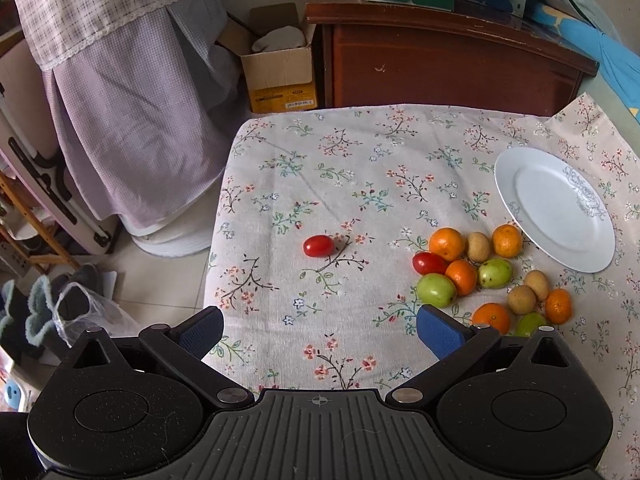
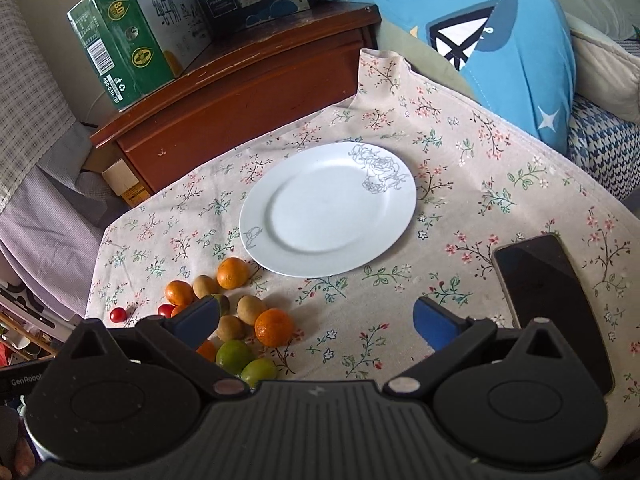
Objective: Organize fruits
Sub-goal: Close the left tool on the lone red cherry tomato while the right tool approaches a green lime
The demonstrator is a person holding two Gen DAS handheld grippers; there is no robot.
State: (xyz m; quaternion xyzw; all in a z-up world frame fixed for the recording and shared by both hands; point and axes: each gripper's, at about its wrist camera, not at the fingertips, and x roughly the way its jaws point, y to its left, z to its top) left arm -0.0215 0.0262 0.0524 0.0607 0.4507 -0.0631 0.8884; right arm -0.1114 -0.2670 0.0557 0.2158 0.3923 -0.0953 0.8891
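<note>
A white plate (image 1: 554, 210) lies empty on the floral tablecloth; it also shows in the right wrist view (image 2: 328, 208). Beside it sits a pile of small oranges (image 1: 447, 244), green fruits (image 1: 436, 290), brown fruits (image 1: 479, 247) and a cherry tomato (image 1: 429, 263). One cherry tomato (image 1: 318, 246) lies apart to the left. The pile also shows in the right wrist view (image 2: 274, 327). My left gripper (image 1: 320, 330) is open and empty above the cloth, its right finger near the pile. My right gripper (image 2: 318, 318) is open and empty, its left finger over the pile.
A black phone (image 2: 552, 304) lies on the cloth at the right. A wooden cabinet (image 1: 440, 64) with cartons (image 2: 120, 36) stands behind the table. A blue cushion (image 2: 500, 36) is at the back right. A cardboard box (image 1: 278, 68) and draped cloth (image 1: 132, 120) are left.
</note>
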